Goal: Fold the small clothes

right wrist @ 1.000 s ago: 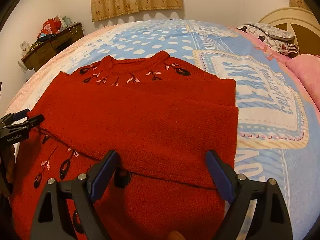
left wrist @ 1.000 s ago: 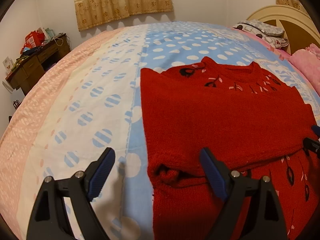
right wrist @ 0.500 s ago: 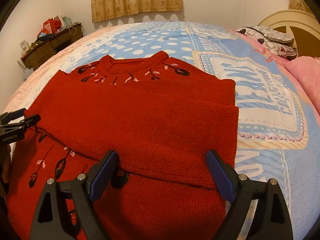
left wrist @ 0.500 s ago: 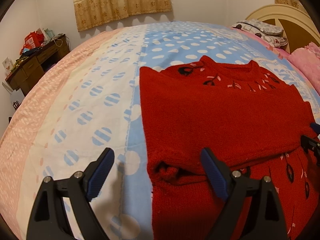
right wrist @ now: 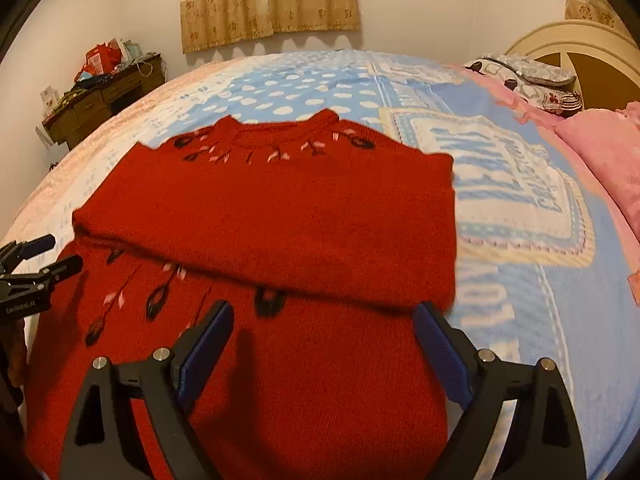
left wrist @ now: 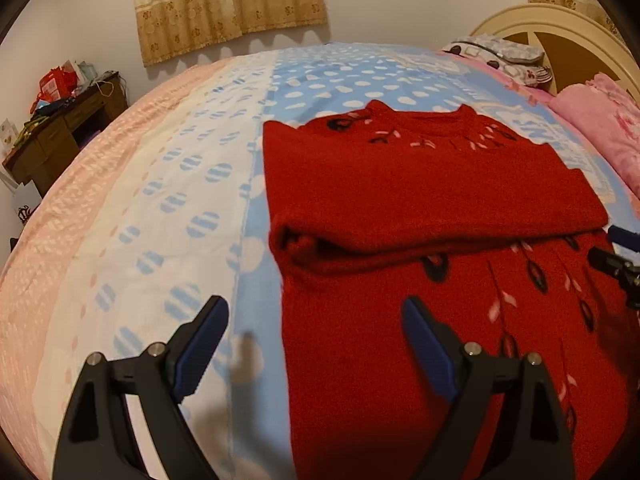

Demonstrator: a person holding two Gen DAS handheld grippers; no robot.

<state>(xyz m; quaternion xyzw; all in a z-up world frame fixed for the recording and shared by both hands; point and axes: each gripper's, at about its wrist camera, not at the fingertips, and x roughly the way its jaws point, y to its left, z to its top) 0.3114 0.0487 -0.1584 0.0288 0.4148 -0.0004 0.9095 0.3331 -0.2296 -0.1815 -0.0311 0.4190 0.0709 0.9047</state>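
A red knit sweater (right wrist: 280, 216) lies flat on the bedspread (left wrist: 168, 200), neckline pointing toward the curtained wall, both sleeves folded across its chest in a sideways band. The left gripper (left wrist: 316, 344) and right gripper (right wrist: 324, 344) hover above its hem end, jaws apart and empty.

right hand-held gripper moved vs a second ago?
Yes. The right hand-held gripper has pulled back toward the sweater's hem: the folded sleeve edge on the red sweater now lies ahead of its fingertips, jaws open and empty.

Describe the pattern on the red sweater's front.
The red sweater carries black buds and pink leaves on thin stems; the right wrist view shows it best.
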